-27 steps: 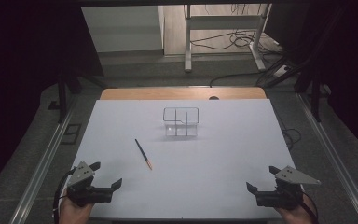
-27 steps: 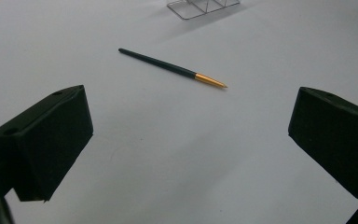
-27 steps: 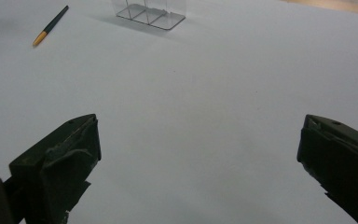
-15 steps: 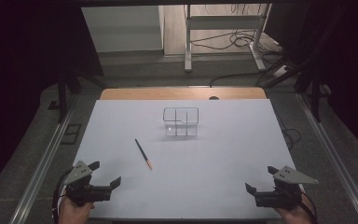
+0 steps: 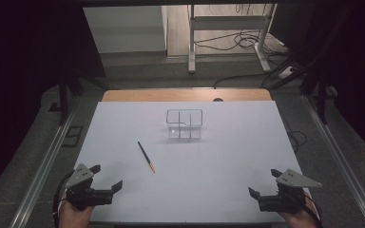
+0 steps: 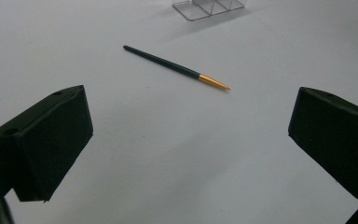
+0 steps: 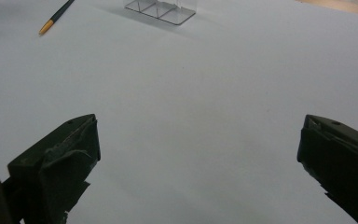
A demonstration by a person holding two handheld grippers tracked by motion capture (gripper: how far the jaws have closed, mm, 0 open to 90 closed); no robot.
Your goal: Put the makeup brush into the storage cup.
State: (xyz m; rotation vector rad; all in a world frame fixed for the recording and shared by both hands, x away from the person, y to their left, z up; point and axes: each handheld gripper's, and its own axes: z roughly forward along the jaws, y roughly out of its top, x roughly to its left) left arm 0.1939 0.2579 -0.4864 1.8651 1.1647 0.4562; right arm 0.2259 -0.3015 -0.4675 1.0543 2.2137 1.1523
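The high view looks forward and down over the whole tabletop [image 5: 209,190] from the person's side. Each gripper view sits low and close to that surface, facing out between its own black jaws. All three share the pen [image 5: 146,156] and the clear box [image 5: 185,124].

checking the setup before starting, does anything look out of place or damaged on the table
Nothing stands out. The pen lies flat and whole on the white table, apart from the clear divided organizer, which stands upright and empty. No spill or damage shows.
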